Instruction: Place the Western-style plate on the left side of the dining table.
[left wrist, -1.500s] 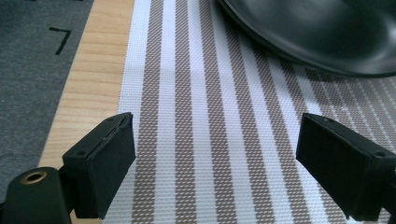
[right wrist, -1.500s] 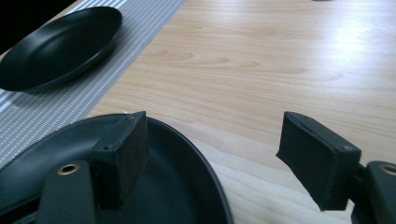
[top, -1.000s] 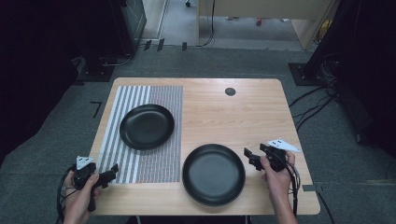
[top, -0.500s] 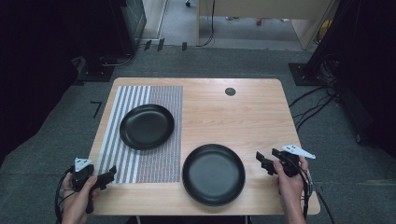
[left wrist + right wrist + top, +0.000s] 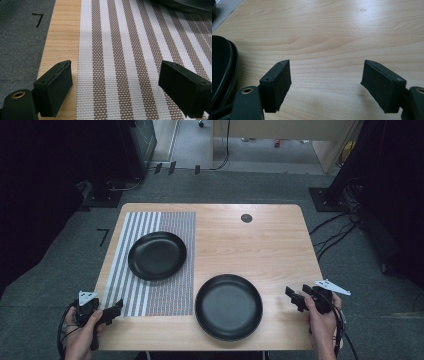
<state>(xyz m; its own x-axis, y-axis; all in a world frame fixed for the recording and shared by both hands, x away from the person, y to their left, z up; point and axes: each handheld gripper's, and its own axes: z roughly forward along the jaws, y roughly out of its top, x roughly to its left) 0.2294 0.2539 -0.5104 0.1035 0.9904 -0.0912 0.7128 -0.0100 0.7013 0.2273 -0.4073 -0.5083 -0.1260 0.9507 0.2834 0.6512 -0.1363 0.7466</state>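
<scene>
Right gripper (image 5: 296, 299): jaws spread, empty, near the front plate (image 5: 228, 306). Left gripper (image 5: 111, 310): jaws spread, empty, over the striped mat (image 5: 165, 295).

Grey carpet floor (image 5: 60, 270), wooden table (image 5: 260, 245), cables (image 5: 335, 230) right, dark, possibly curtained surroundings.

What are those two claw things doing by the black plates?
A person holds one in each hand. The right gripper sits beside the near black plate on the bare wooden table, fingers wide open and gripping nothing. The left gripper waits, also open, over the corner of the striped mat. The far black plate rests on that mat, untouched.
</scene>
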